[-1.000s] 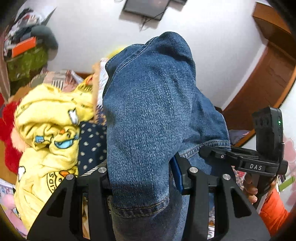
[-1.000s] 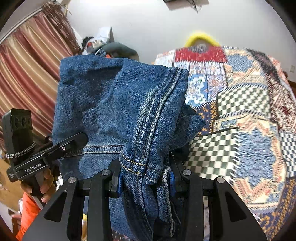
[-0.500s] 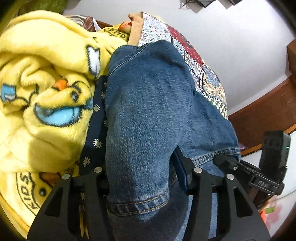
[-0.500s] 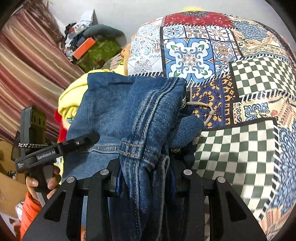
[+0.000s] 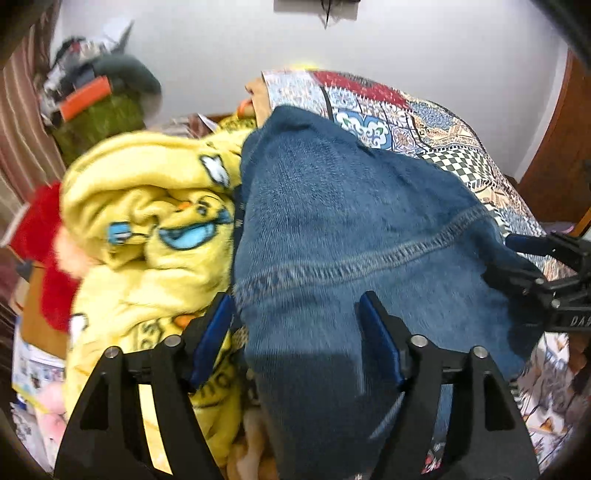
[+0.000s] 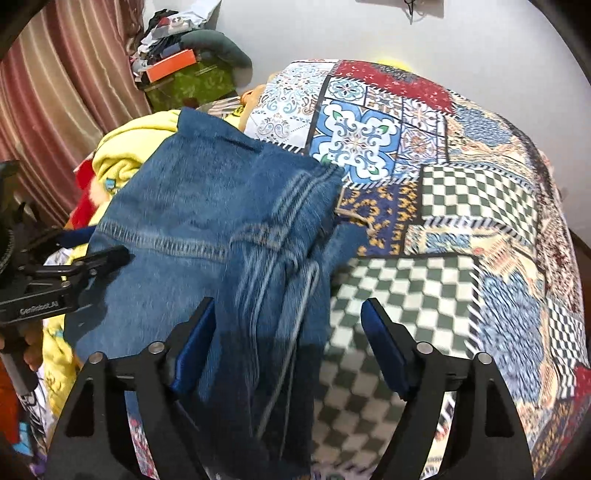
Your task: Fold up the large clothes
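The folded jeans (image 6: 207, 206) lie on the bed, at the left side of the patchwork bedspread (image 6: 443, 206), pressed up against a yellow cartoon-print blanket (image 5: 147, 221) heaped along the bed's left edge. A stitched seam runs across the denim facing me, and a thicker bundle of seams trails down toward my right gripper (image 6: 288, 339).

My left gripper (image 5: 299, 332) has its fingers spread wide; they have just been opening, and the denim sits between them with the blue pads no longer pressing it. My right gripper's fingers have also just been opening and now stand wide: the left pad is just beside the denim, the right pad hangs over the green checked patch with nothing against it. Neither gripper grips the cloth.

A red plush item (image 5: 40, 236) lies beyond the yellow blanket. Further off, a pile of clutter with an orange box (image 6: 170, 66) stands by the striped curtain (image 6: 62, 96) and the white wall (image 6: 369, 29).
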A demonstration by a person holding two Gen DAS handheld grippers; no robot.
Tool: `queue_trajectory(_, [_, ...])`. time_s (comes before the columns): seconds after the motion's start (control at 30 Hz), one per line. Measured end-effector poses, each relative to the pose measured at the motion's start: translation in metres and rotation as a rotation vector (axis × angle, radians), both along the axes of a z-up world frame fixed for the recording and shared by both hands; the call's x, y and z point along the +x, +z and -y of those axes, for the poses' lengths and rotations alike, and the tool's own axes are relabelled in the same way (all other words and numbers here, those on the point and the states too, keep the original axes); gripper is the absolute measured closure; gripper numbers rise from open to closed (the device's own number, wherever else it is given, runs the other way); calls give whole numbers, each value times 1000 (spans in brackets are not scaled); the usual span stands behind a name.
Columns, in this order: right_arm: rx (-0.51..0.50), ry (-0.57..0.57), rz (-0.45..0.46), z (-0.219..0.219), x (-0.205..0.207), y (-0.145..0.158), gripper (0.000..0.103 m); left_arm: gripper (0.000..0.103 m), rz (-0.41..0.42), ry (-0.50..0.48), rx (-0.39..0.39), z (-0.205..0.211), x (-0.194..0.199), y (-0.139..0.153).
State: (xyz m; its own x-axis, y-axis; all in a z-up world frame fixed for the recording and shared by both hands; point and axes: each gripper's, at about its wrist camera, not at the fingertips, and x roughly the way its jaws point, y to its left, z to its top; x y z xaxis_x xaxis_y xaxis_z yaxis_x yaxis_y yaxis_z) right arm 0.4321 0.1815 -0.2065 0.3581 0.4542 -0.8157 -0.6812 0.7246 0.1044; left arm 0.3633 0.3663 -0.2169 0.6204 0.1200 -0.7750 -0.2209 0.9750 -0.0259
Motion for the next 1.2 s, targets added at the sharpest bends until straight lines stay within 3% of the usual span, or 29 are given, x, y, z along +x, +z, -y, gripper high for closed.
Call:
queue_trajectory(0.03, [-1, -4, 3, 5, -4, 2, 26, 21, -1, -2, 14, 4, -7, 0])
queue_trajectory(0.17, [28, -38, -14, 23, -17, 7, 26, 20, 18, 15, 86, 18, -32, -2])
queue_trajectory(0.3, [37, -51, -47, 35, -27, 16, 26, 20, 16, 52, 91, 27, -50, 4])
queue_trajectory(0.4, [19, -43, -3, 41, -44, 32, 26, 20, 53, 73, 77, 32, -71, 26])
queue_trajectory(0.53, [76, -45, 84, 55, -71, 71, 26, 20, 170, 86, 100, 48, -98, 78])
queue_trajectory(0.83, [348, -27, 353, 99, -165, 190, 26, 20, 523, 52, 158, 105, -197, 200])
queue_trajectory(1.0, [494, -10, 473, 122, -220, 227, 26, 20, 668, 39, 174, 138, -247, 235])
queue_trajectory(1.2, [546, -23, 560, 134, -259, 238, 26, 20, 752, 43, 214, 173, -285, 244])
